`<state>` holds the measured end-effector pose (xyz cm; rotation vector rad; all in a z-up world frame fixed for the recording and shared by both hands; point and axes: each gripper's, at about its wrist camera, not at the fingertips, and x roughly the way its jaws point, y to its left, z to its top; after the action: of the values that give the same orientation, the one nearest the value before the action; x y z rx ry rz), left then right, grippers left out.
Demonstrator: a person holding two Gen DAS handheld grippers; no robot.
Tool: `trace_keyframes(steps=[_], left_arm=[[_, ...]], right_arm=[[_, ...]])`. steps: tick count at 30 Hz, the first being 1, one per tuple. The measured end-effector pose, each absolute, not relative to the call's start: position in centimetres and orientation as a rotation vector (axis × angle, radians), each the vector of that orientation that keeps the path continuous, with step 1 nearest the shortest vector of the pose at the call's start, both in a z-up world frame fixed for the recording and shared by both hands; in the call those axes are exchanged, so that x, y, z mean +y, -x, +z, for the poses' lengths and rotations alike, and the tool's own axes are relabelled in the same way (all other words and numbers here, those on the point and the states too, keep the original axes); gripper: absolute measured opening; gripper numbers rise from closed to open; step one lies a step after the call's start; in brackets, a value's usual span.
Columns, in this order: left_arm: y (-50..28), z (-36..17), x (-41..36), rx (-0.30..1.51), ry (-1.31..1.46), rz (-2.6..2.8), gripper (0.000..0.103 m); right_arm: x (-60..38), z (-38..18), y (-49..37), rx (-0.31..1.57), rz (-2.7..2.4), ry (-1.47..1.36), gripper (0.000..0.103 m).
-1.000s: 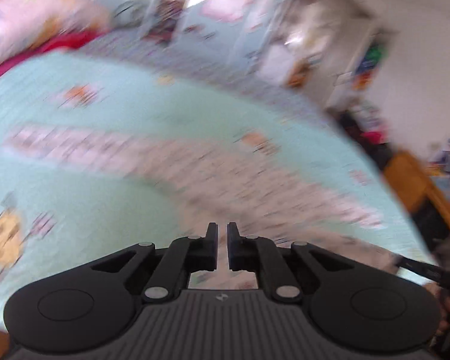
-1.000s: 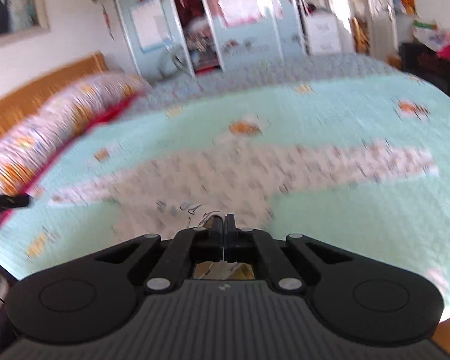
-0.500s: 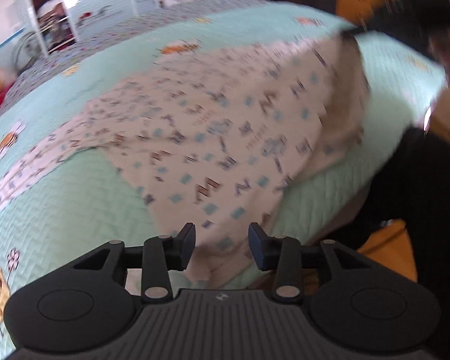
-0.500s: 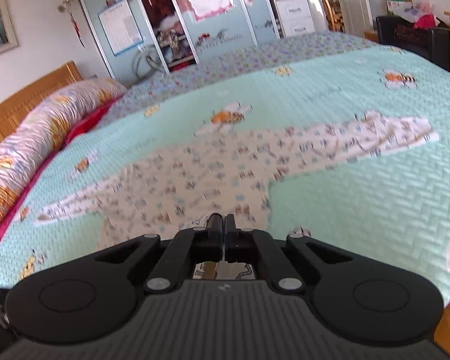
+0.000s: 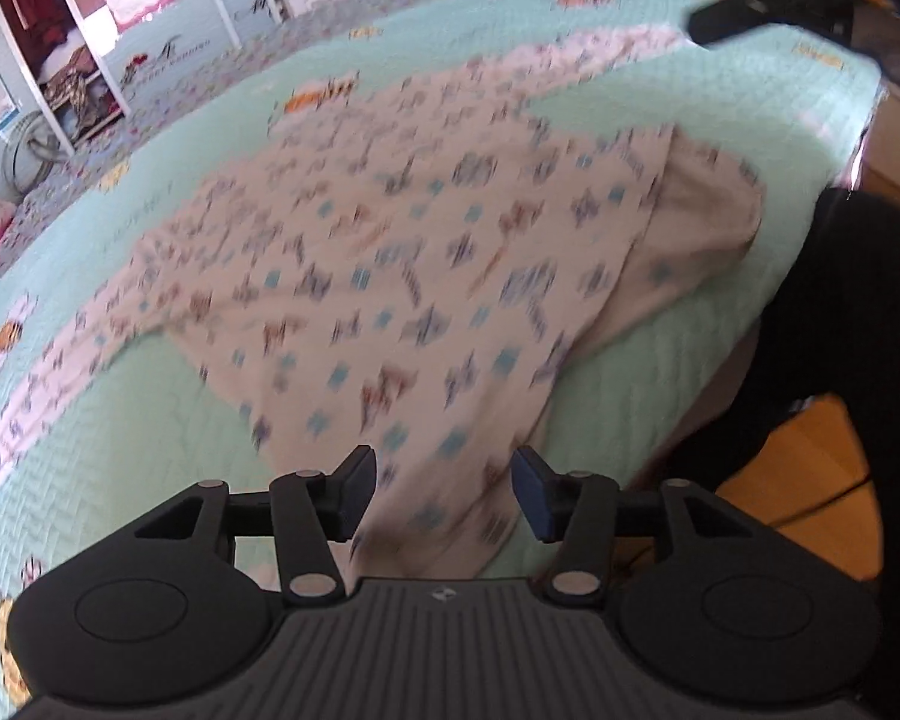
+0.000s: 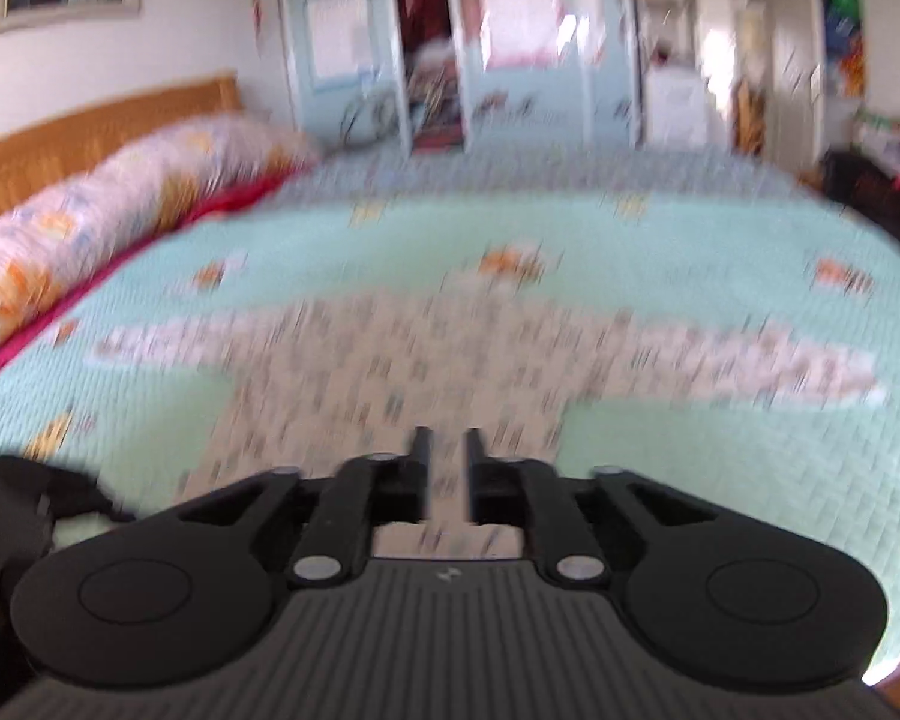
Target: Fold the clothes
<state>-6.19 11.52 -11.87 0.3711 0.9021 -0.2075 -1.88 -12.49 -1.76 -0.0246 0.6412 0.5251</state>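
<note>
Swung down over shirt (image 5: pixel 426 252) hem since earlier frame; left gripper (image 5: pixel 444 495) opening wide, right gripper (image 6: pixel 447 474) opening narrow, neither gripping. Spread mid-frame on bed (image 5: pixel 120 450), sleeves left-right, hem nearest left fingers (image 5: pixel 354 498).

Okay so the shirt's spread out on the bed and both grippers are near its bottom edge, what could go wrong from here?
The shirt's hem drapes over the bed edge, so it may slide off. One hem corner is turned up, showing the plain inside; folding now could trap that crease. The left gripper and right gripper are both opening with cloth between the fingers, so a poor regrip could bunch the fabric.
</note>
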Motion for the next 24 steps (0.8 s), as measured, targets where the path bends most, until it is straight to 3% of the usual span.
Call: trace_keyframes(steps=[5,11,13,15,16,24], left_arm=[[7.1,-12.6,12.6,0.923,-0.377,-0.202,0.053],[6.3,-12.4,12.8,0.906,-0.438,-0.193,0.053],[5.9,-12.7,13.1,0.918,-0.421,-0.209,0.041],[5.8,-13.0,12.9,0.912,-0.416,-0.221,0.012],[6.0,-12.9,12.8,0.893,-0.417,-0.218,0.009],[10.9,-8.1,16.1,0.762,-0.313,-0.068,0.006]], right_arm=[[-10.9,-5.0,3.2,0.759,0.562,-0.011,0.034],[-10.5,-6.2,3.3,0.814,0.557,-0.073,0.038],[-10.8,-6.2,3.3,0.815,0.542,-0.086,0.042],[-11.4,-6.5,3.0,0.827,0.525,-0.112,0.044],[-11.7,-6.7,2.7,0.835,0.521,-0.124,0.044],[-12.3,-6.5,2.7,0.829,0.501,-0.134,0.045]])
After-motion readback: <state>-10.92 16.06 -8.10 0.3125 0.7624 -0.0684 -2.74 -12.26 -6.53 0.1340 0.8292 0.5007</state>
